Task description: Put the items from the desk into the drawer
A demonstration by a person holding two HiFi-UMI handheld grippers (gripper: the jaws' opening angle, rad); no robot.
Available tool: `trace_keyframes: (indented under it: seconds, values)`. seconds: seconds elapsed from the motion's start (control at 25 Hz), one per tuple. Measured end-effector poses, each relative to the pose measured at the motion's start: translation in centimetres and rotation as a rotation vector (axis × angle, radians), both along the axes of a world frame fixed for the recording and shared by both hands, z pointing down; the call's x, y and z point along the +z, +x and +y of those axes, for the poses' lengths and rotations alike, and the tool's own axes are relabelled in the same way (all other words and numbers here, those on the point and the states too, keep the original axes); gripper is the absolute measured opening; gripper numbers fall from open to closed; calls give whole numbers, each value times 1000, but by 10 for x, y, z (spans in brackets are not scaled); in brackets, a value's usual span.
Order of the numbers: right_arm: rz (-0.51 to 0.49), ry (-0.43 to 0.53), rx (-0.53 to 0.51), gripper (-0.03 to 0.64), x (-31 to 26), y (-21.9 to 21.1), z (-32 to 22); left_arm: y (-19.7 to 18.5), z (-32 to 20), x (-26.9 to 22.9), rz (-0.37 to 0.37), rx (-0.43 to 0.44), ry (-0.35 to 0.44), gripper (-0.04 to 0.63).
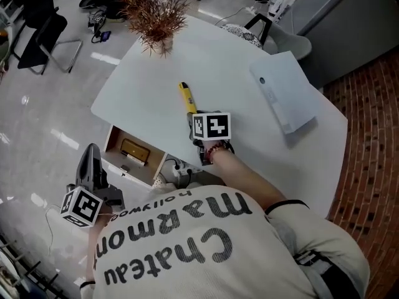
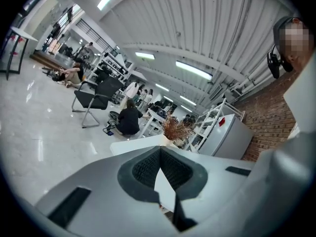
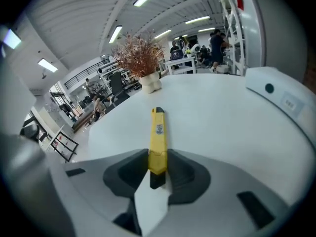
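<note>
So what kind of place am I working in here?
Likely an open-plan lab or workshop office: a white desk on a glossy floor, strip lights overhead, shelving racks and a brick wall.

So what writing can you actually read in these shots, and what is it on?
"Chateau Marmon", cut off at a fold, and "Hollywood": on the person's shirt, upside down in the head view.
The sticker on the yellow knife: too blurred to read.
The label on the white box: too small to read.
</note>
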State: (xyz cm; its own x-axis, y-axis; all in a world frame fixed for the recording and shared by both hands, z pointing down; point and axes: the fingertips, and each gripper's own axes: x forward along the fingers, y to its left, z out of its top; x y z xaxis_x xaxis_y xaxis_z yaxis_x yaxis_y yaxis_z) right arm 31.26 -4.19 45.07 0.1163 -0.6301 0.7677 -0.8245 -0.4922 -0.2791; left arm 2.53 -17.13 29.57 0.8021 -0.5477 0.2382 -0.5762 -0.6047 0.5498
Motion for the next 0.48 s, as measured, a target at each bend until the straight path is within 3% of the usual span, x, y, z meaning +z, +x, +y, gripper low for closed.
trace_keyframes:
  seconds: [0.48]
  values:
    - [-131,61,-146,121,-12,-15,106,24,136,7,11,-73,1,2]
